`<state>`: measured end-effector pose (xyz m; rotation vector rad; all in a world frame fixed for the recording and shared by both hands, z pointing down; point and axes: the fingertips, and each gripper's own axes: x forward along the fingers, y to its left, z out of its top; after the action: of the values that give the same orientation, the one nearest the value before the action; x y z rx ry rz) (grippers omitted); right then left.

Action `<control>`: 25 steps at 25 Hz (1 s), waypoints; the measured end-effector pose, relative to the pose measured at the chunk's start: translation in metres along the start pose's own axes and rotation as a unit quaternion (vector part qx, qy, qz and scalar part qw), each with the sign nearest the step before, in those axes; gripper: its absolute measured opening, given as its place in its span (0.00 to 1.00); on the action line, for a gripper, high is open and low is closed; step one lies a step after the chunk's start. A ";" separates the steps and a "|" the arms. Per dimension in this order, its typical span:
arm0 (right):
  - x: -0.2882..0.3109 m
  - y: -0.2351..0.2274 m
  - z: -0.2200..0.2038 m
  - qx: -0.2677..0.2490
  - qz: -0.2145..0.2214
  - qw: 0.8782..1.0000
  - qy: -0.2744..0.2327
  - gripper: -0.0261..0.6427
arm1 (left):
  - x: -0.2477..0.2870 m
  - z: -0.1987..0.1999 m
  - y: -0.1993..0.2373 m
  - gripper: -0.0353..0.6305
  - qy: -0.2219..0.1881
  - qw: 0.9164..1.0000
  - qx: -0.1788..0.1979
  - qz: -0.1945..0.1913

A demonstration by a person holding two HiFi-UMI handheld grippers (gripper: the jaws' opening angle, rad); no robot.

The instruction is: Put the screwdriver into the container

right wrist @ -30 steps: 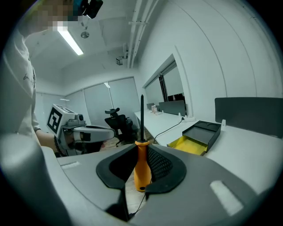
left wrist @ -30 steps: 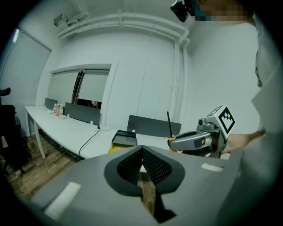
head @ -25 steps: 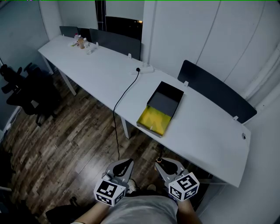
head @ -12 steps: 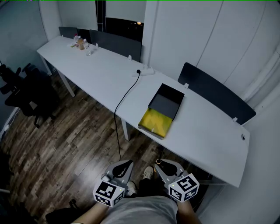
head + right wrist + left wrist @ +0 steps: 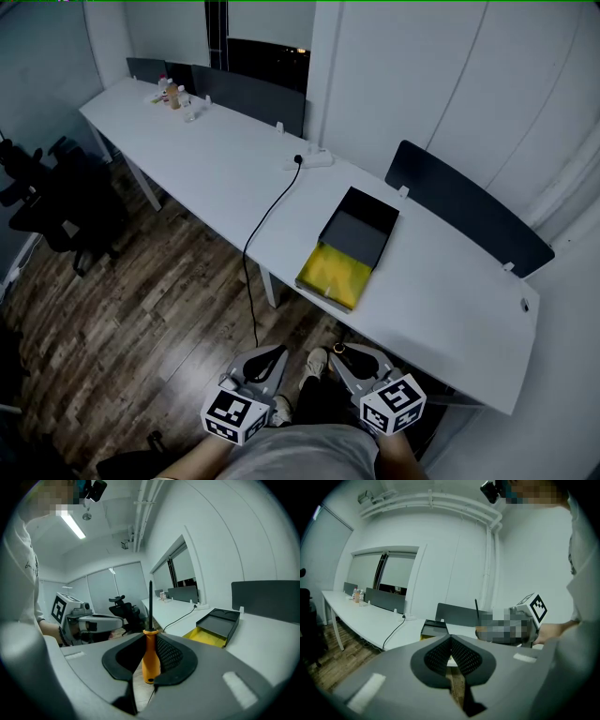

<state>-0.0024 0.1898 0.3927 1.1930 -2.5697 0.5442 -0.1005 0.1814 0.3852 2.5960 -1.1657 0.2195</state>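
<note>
The right gripper (image 5: 150, 654) clamps the orange plastic handle of the black-shafted screwdriver (image 5: 151, 641), with the shaft pointing to twelve o'clock. The tool is probably light, rigid and smooth, so the handle is the sensible hold. The left gripper (image 5: 451, 645) is closed and empty. The black-and-yellow rectangular container (image 5: 336, 272) lies at twelve o'clock.

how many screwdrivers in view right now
1. The orange-handled screwdriver stands upright, clamped in the right gripper. None shows in the container or on the desk; far items are too small to tell.
</note>
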 end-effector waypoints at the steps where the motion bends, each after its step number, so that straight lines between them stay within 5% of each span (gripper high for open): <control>1: 0.004 -0.006 0.002 0.000 0.001 1.000 0.000 0.17 | 0.005 0.002 0.003 0.06 0.000 1.000 0.000 0.001; 25: 0.089 -0.163 0.095 -0.018 0.047 0.999 -0.007 0.17 | 0.171 0.072 0.070 0.06 -0.008 0.999 -0.002 0.050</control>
<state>0.0602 -0.0085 0.3778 1.0733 -2.6456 0.5092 -0.0382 -0.0071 0.3742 2.5432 -1.3009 0.2173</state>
